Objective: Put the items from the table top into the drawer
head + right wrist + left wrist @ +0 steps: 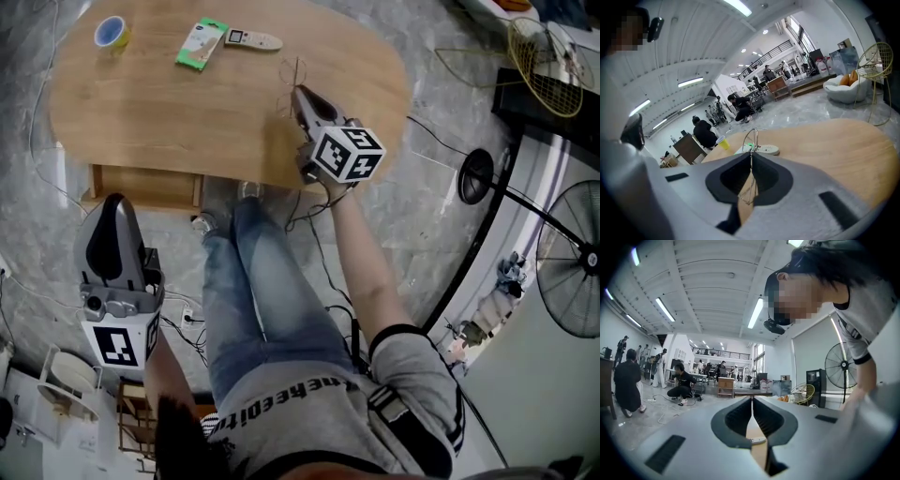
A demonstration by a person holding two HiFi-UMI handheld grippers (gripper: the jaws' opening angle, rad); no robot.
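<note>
On the oval wooden table lie a roll of tape, a green packet and a white remote-like stick, all at its far side. My right gripper hangs over the table's near right part, shut on a thin wire thing lifted off the top. In the right gripper view the wire thing loops up past the closed tips of that gripper. My left gripper is shut and empty, just in front of the wooden drawer under the table's near edge. Its jaws meet in the left gripper view.
The person's legs in jeans stand at the table's near edge beside the drawer. Cables run over the floor to the right, near a black stand and a standing fan. A wire basket chair is at top right.
</note>
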